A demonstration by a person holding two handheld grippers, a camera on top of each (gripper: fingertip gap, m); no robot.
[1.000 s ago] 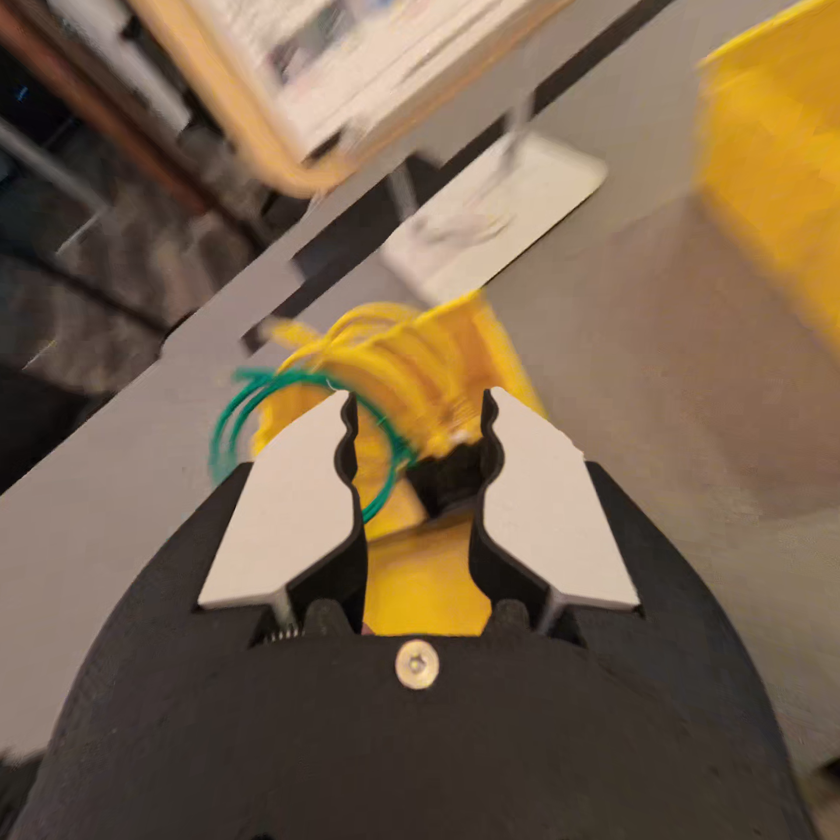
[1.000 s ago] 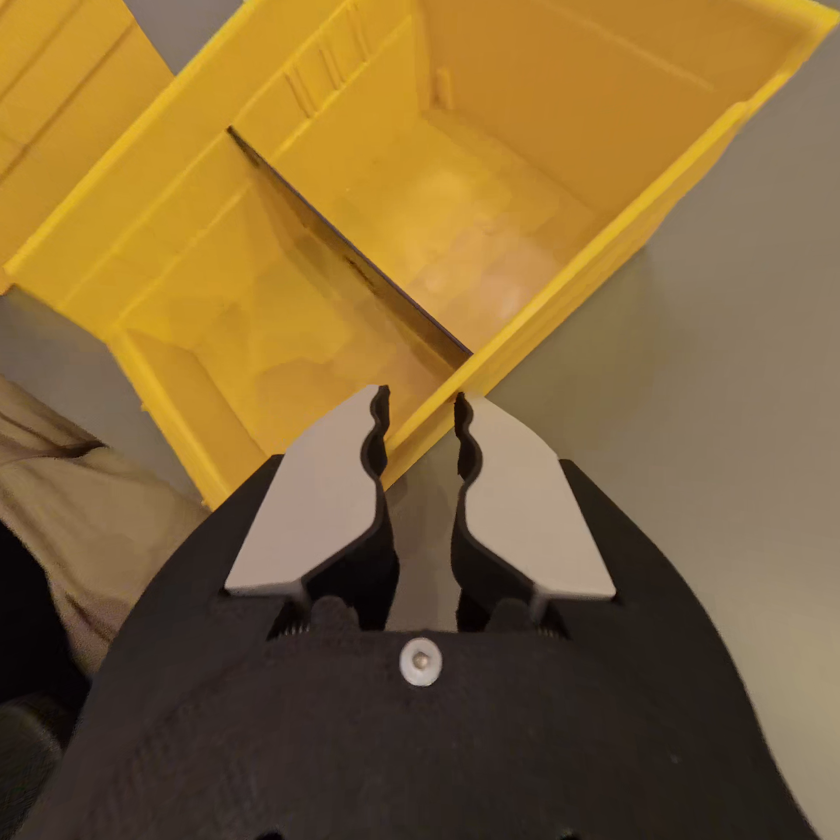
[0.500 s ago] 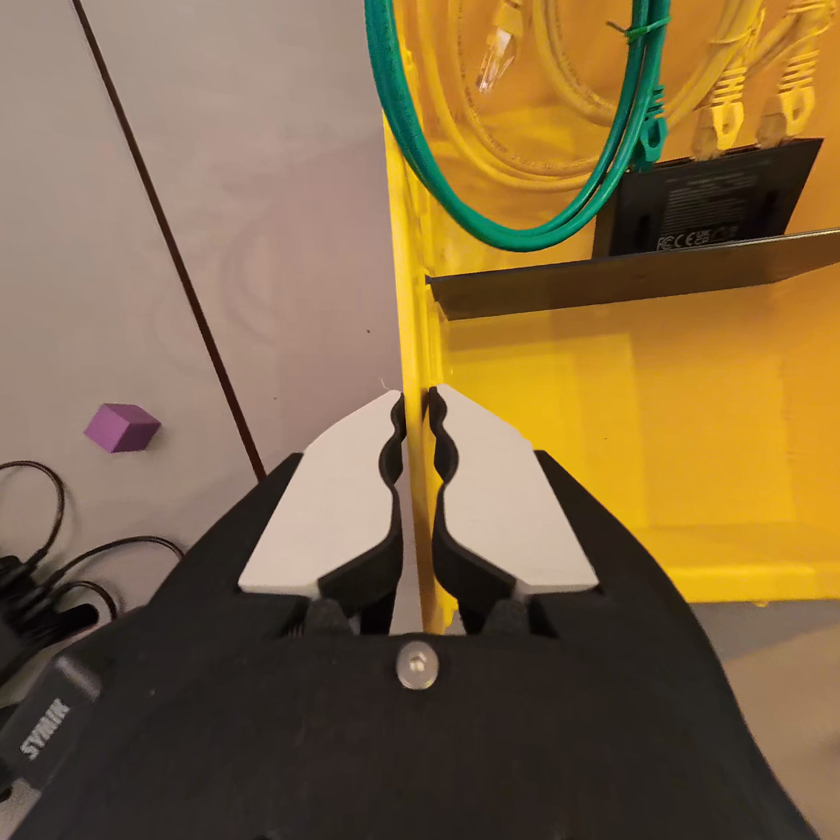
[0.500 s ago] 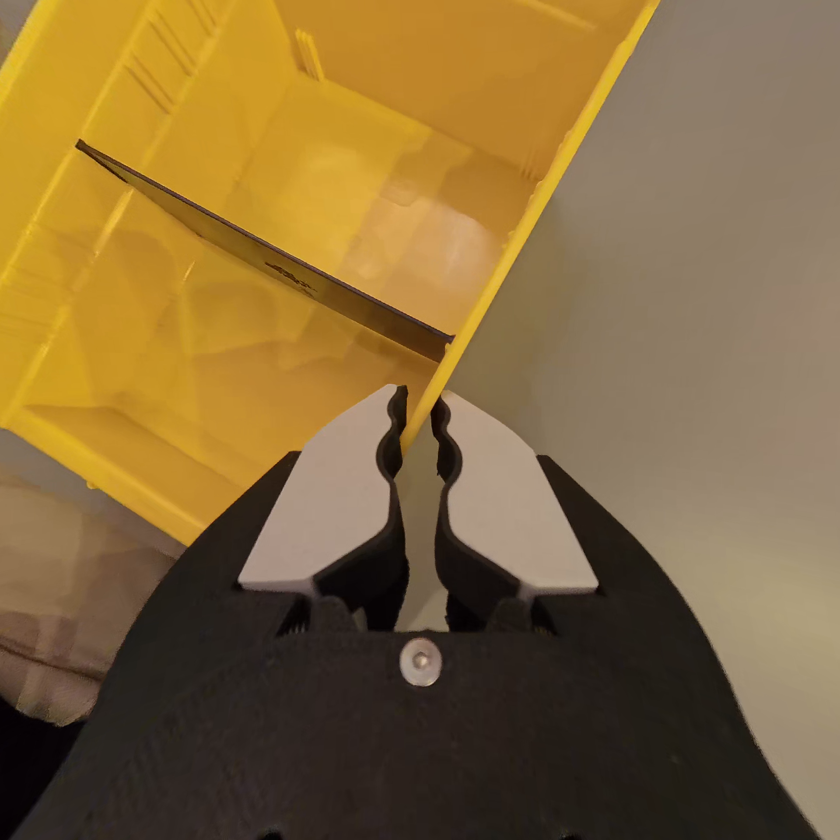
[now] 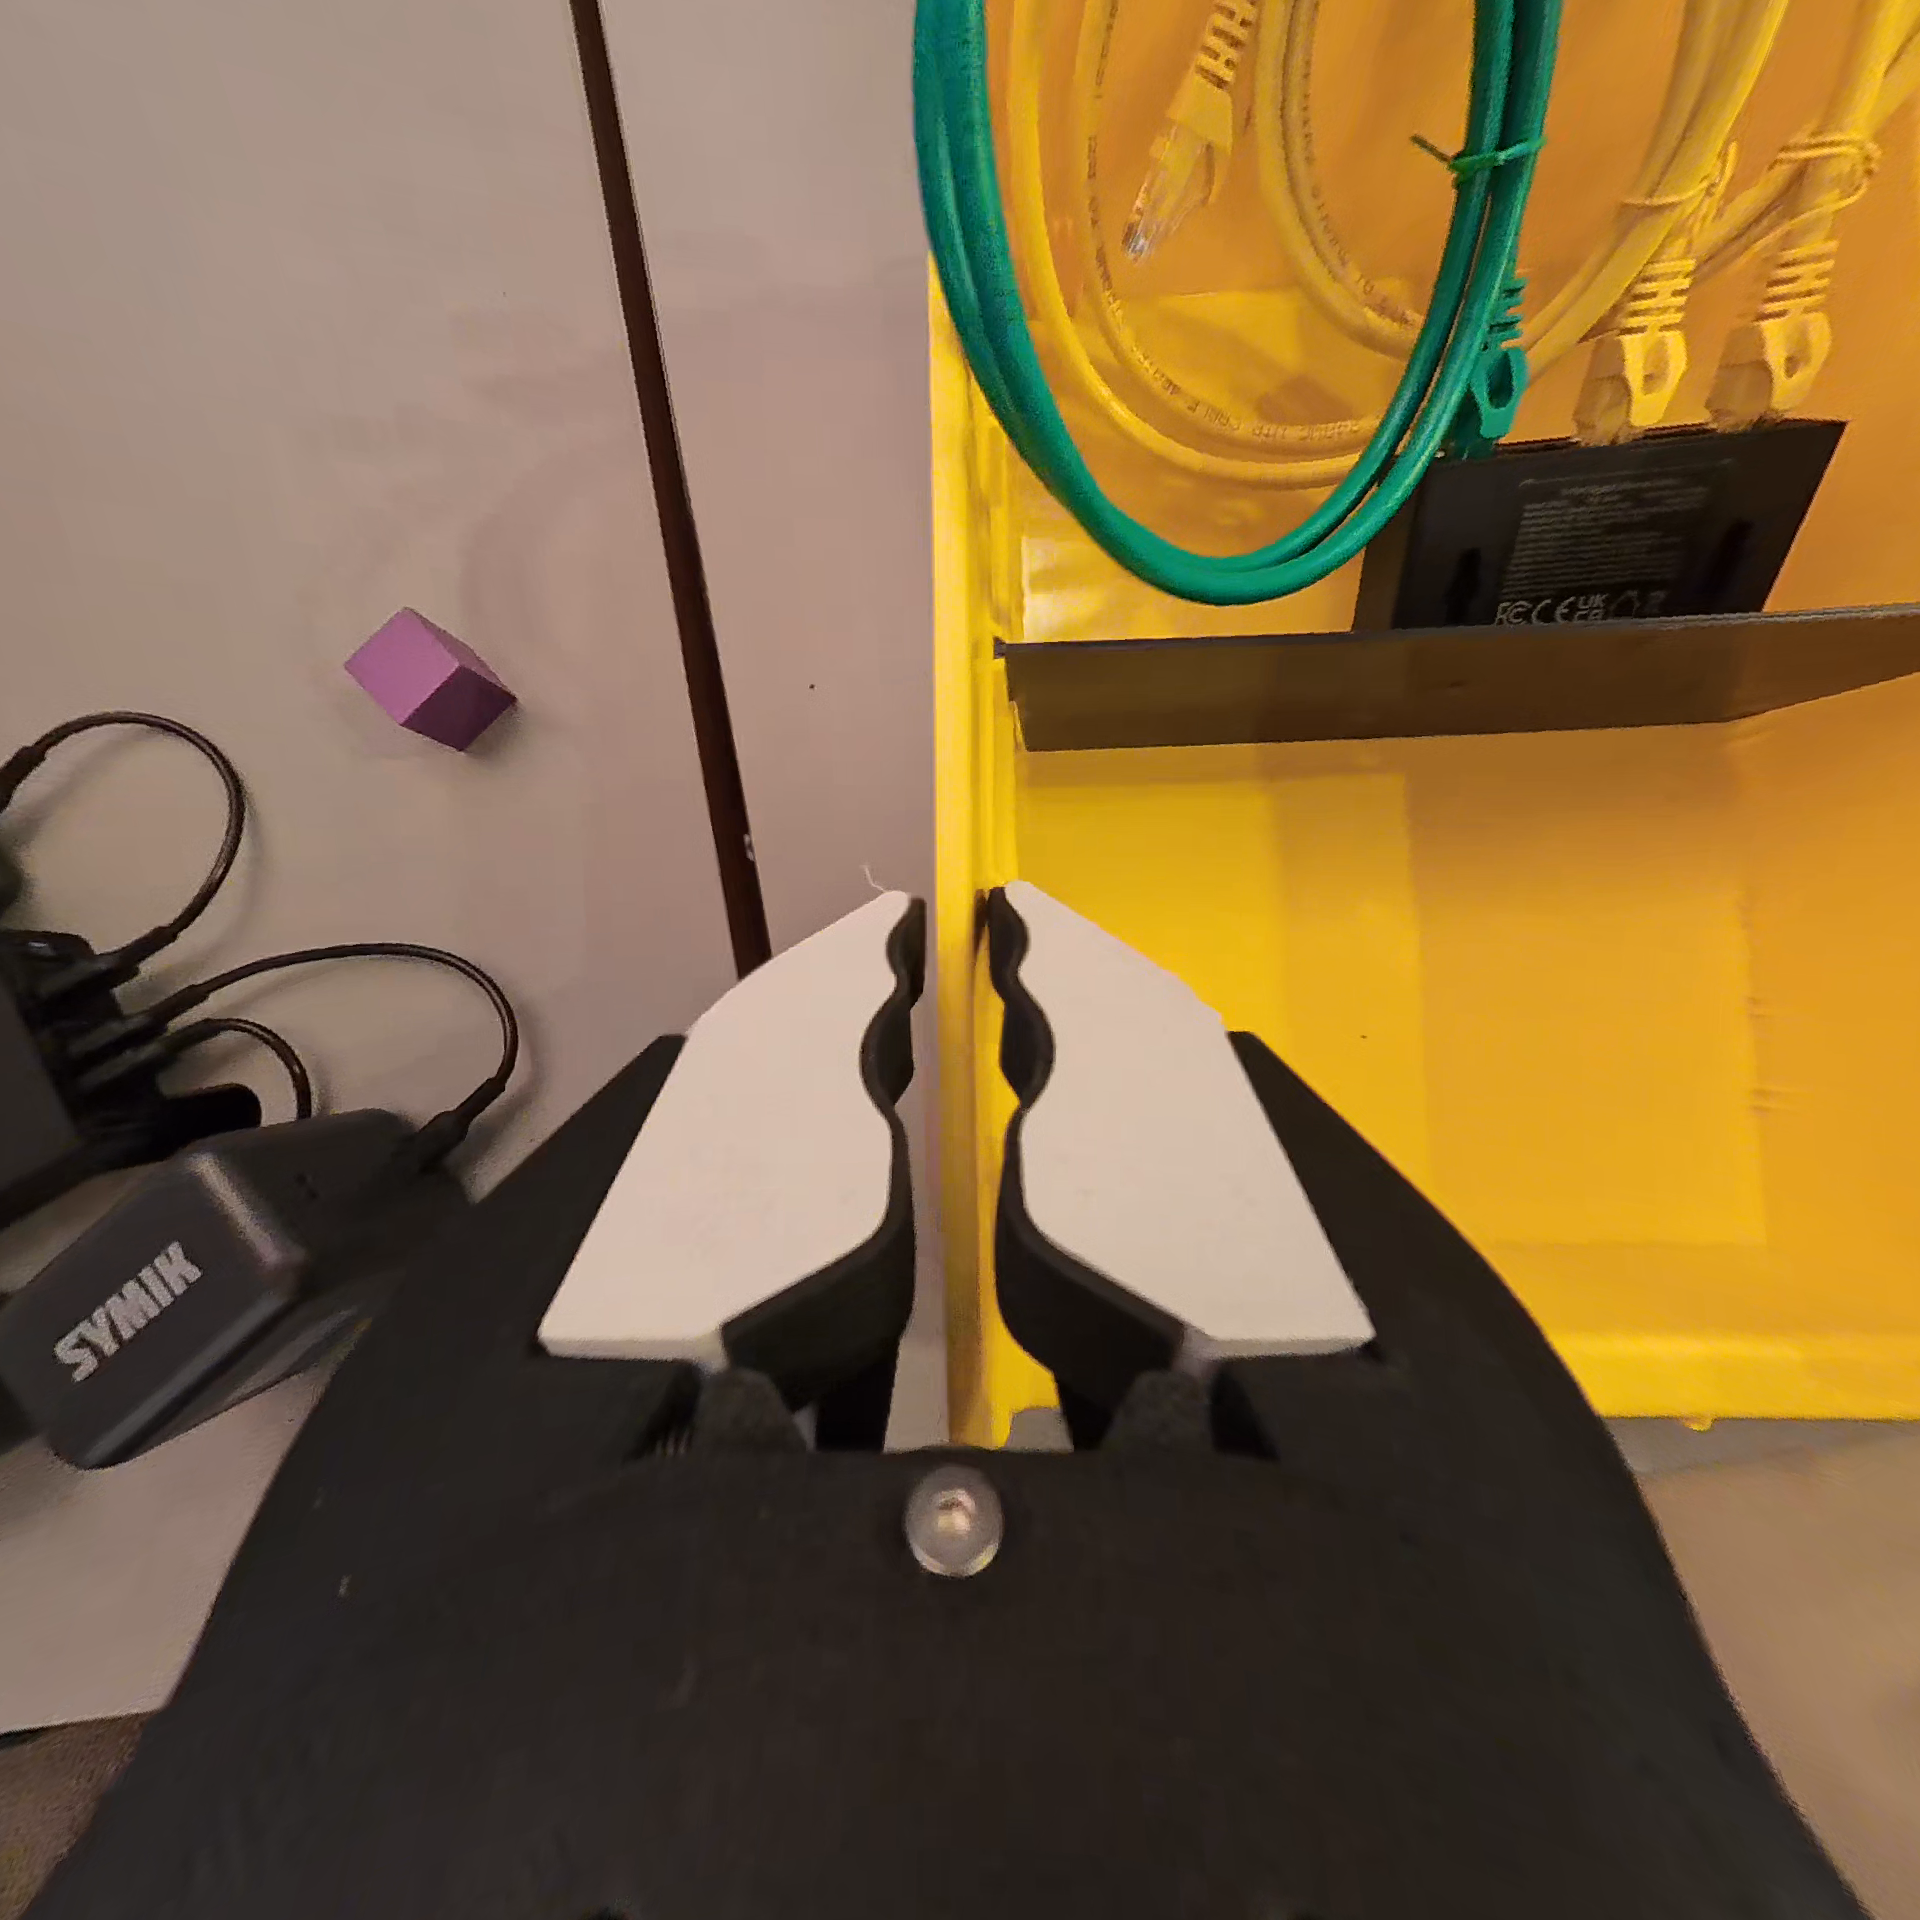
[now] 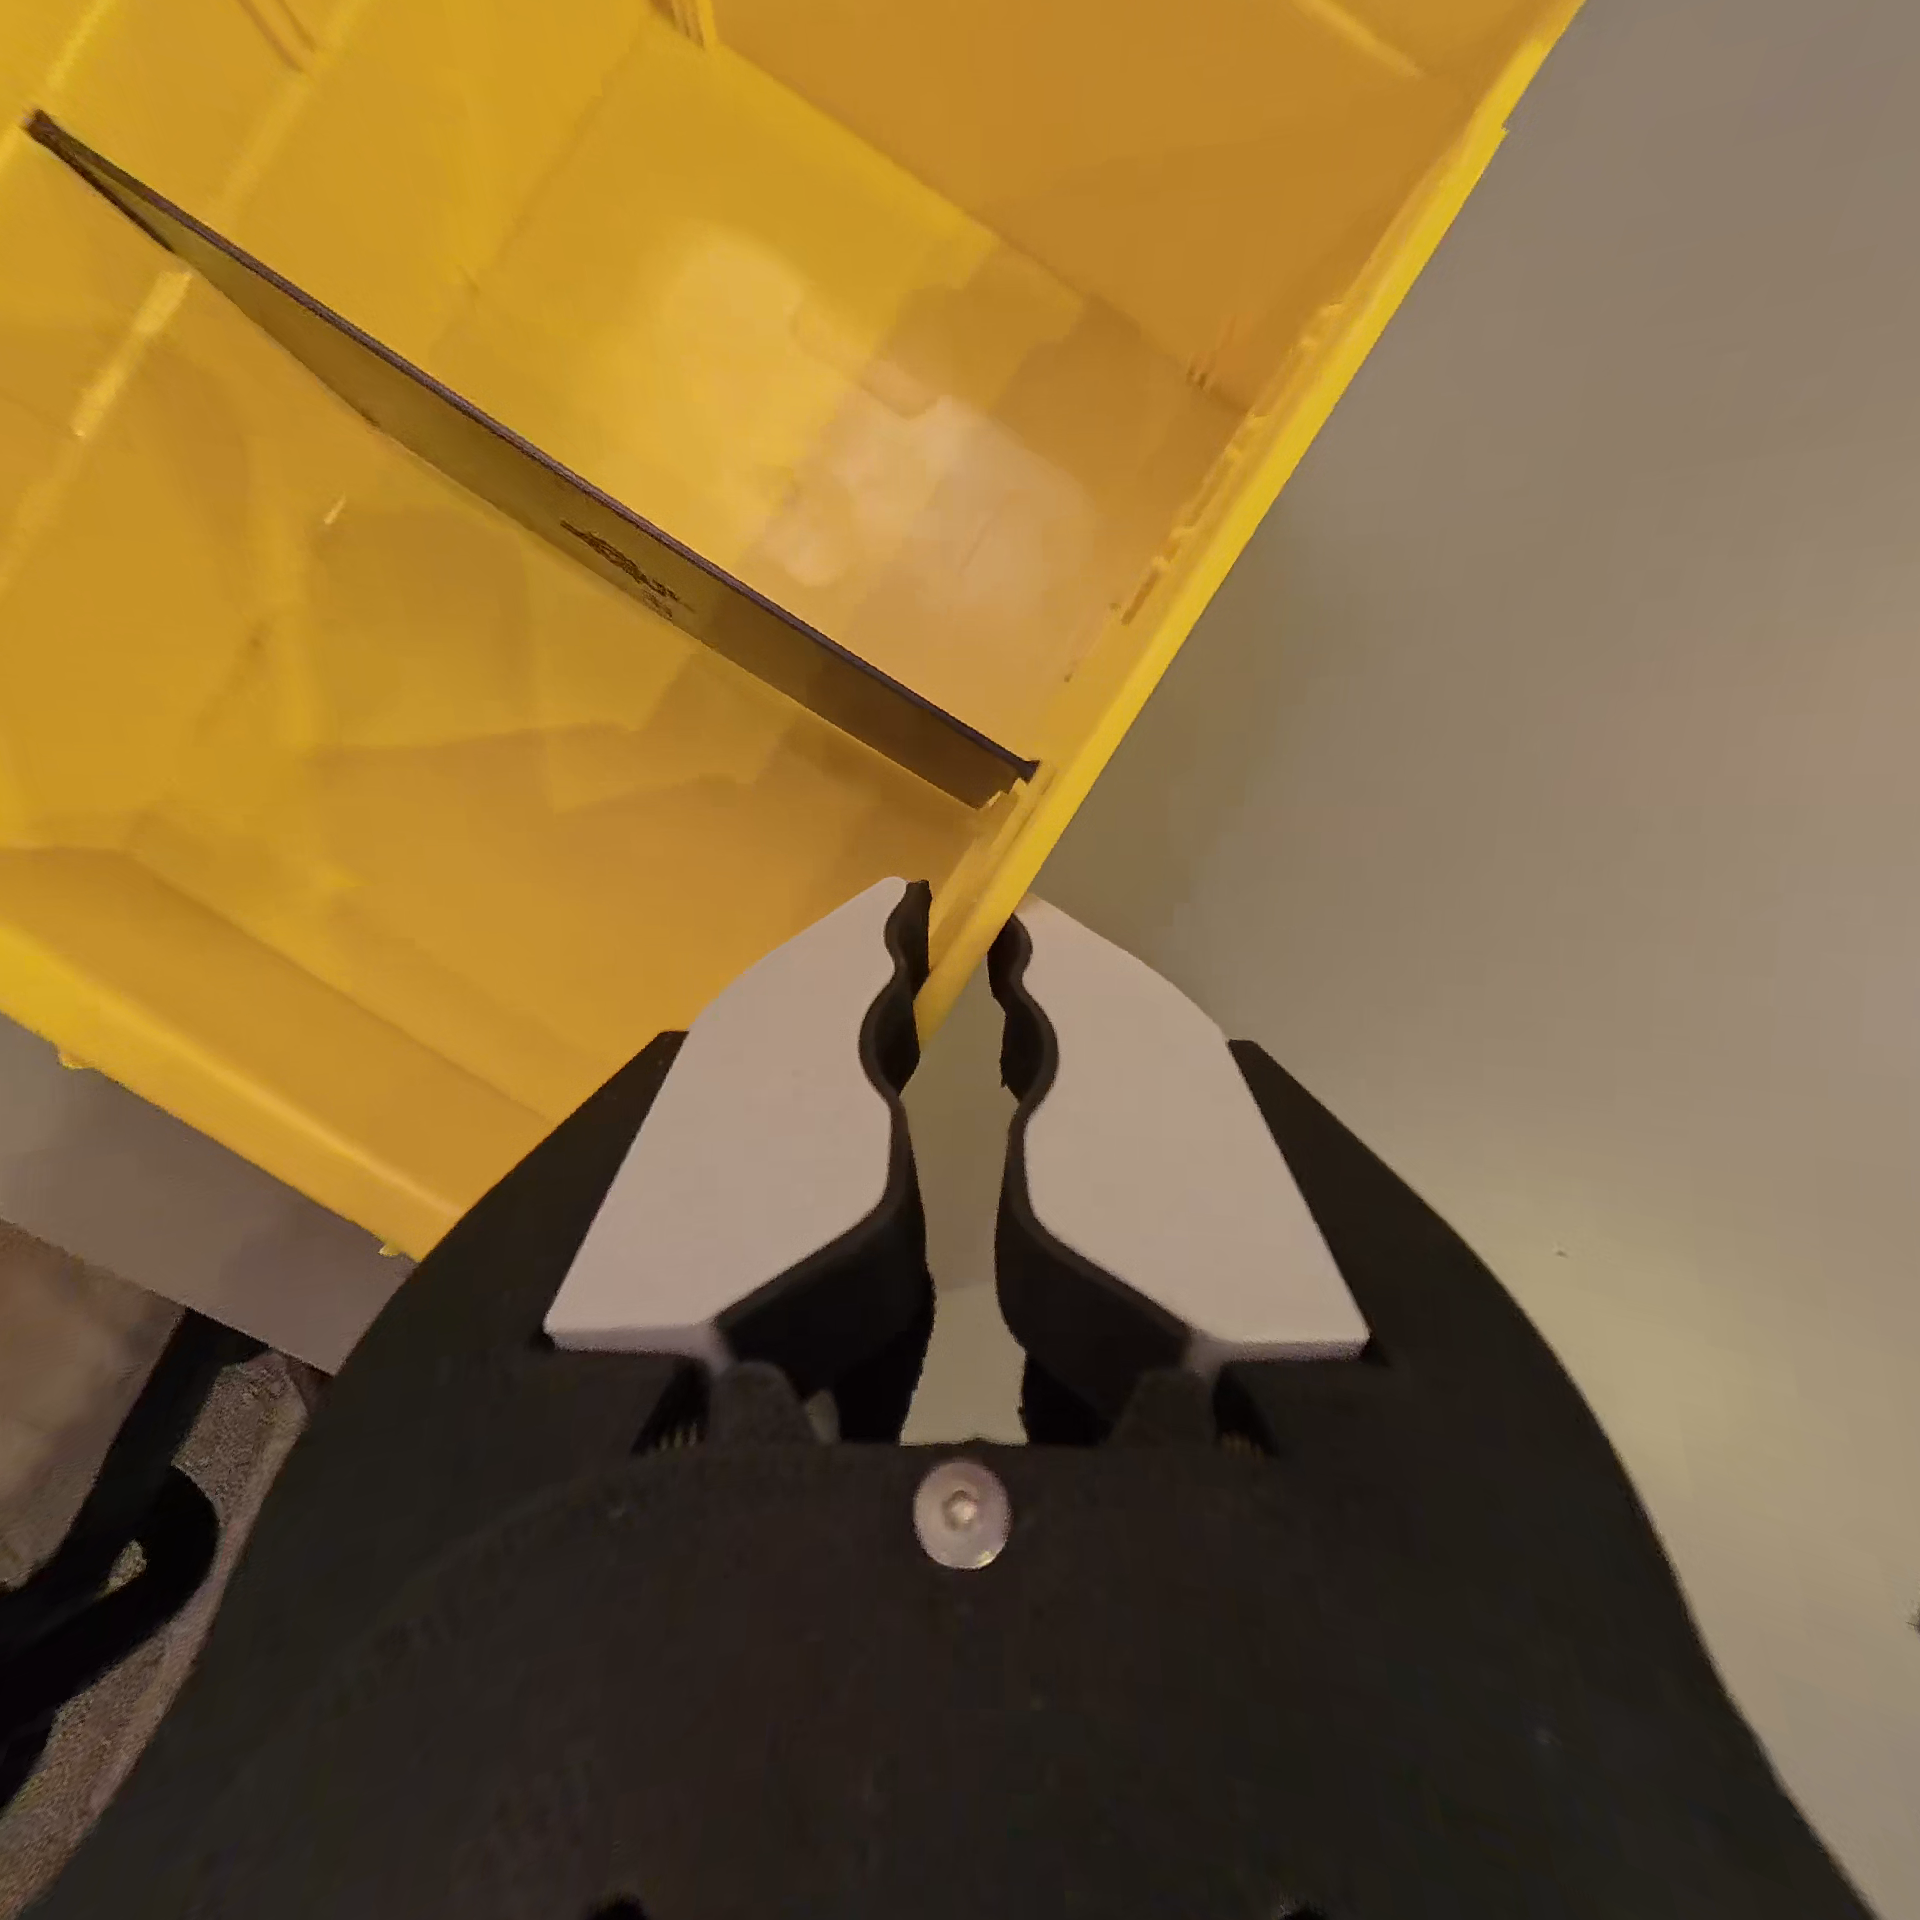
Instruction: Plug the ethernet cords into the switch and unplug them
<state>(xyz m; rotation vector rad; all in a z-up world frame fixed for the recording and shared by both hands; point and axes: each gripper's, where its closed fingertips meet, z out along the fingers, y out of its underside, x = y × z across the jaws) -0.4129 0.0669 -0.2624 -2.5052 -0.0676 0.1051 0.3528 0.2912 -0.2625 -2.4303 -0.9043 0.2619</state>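
Observation:
In the left wrist view a yellow bin (image 5: 971, 727) has a black divider (image 5: 1455, 686). Behind the divider stands a black switch (image 5: 1600, 530) with a green cord (image 5: 1205, 580) and two yellow cords (image 5: 1164, 400) plugged in. One yellow plug (image 5: 1169, 187) hangs loose. My left gripper (image 5: 954, 909) is shut on this bin's left wall. In the right wrist view my right gripper (image 6: 961, 904) is shut on the right wall of another yellow bin (image 6: 1195, 551), which has a black divider (image 6: 623, 551) and nothing in it.
A purple cube (image 5: 428, 681) lies on the grey table left of the bin. Black power adapters with looped cords (image 5: 135, 1309) sit at the lower left. A dark seam (image 5: 665, 520) runs across the table. Bare table (image 6: 1558, 727) lies right of the empty bin.
My left gripper swung in from farther off, open, and closed on the left wall of the cord bin. My right gripper narrowed onto the empty bin's right wall.

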